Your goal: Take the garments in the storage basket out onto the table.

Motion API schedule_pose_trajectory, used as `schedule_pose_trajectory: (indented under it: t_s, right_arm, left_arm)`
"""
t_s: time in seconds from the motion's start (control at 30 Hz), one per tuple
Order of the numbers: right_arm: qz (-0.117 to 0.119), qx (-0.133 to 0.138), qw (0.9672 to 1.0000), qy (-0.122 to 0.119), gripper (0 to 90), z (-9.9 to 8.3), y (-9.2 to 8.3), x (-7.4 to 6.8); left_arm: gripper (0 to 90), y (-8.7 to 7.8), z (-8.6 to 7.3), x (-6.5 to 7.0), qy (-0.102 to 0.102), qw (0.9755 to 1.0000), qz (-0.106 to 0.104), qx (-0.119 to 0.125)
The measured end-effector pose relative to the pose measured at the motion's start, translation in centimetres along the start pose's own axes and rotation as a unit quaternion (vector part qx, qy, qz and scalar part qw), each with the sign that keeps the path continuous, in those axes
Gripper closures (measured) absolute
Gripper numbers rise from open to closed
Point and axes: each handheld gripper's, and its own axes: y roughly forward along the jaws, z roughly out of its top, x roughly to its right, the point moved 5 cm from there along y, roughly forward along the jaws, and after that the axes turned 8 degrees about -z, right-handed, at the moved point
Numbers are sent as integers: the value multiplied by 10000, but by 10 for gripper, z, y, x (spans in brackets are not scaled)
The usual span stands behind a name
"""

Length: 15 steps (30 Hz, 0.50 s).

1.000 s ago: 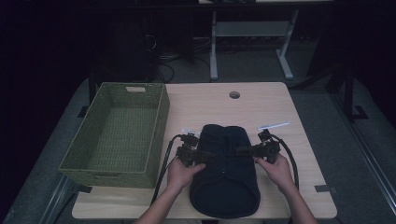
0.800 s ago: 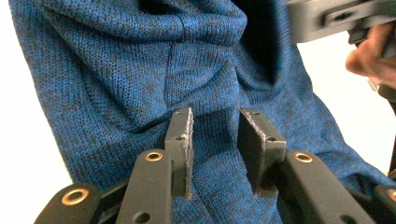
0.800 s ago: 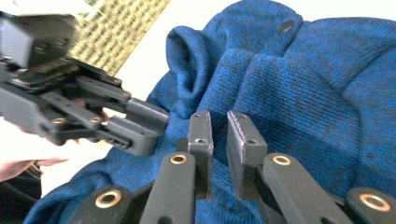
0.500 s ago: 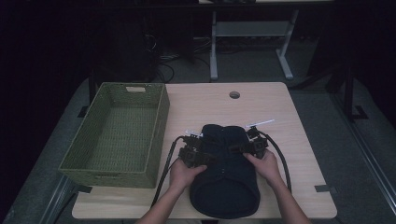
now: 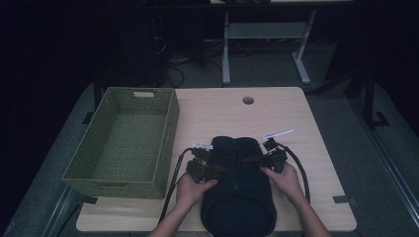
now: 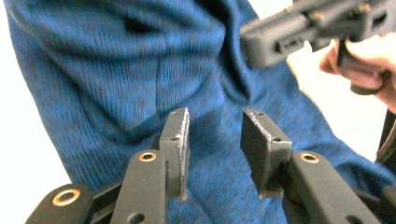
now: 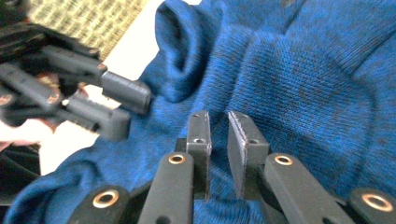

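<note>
A dark blue knit garment (image 5: 237, 202) lies rolled lengthwise at the table's near edge. My left gripper (image 5: 223, 172) rests on its left side, and in the left gripper view (image 6: 215, 122) its jaws stand apart over the knit (image 6: 140, 70) with nothing pinched; they have just been opening. My right gripper (image 5: 248, 160) comes in from the right. In the right gripper view (image 7: 218, 122) its jaws are a narrow gap apart above the fabric (image 7: 303, 70), freshly opened a little, gripping nothing. Each view shows the other gripper (image 6: 299, 28) (image 7: 107, 102) close by.
A green woven basket (image 5: 168, 128) stands empty at the table's left. The wooden table (image 5: 222, 108) has a round cable hole (image 5: 248, 100) near its far edge and a white strip (image 5: 278, 133) by the right gripper. Desk legs and cables stand beyond.
The right gripper has edged inward over the garment's far end, which now looks narrower and more bunched. The left gripper has hardly moved.
</note>
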Motion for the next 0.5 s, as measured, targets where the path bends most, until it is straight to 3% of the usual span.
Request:
schedule_pose_trajectory:
  t_s: [0.13,0.3,0.4,0.5]
  right_arm:
    - [39,59,9999,-83,791,-2,-16,-4]
    - [-55,-184,9996,-184,791,-13,-15,-4]
    - [-29,-297,9995,-64,788,-21,-8,2]
    - [70,-145,9999,-50,780,-22,-14,-1]
  left_arm:
    - [625,-3,8,0,57,9999,54,100]
    - [616,7,2,-8,-8,9998,153,-147]
    - [618,7,-1,-10,-123,9999,59,-54]
    - [616,2,-1,-3,-56,10000,-63,4]
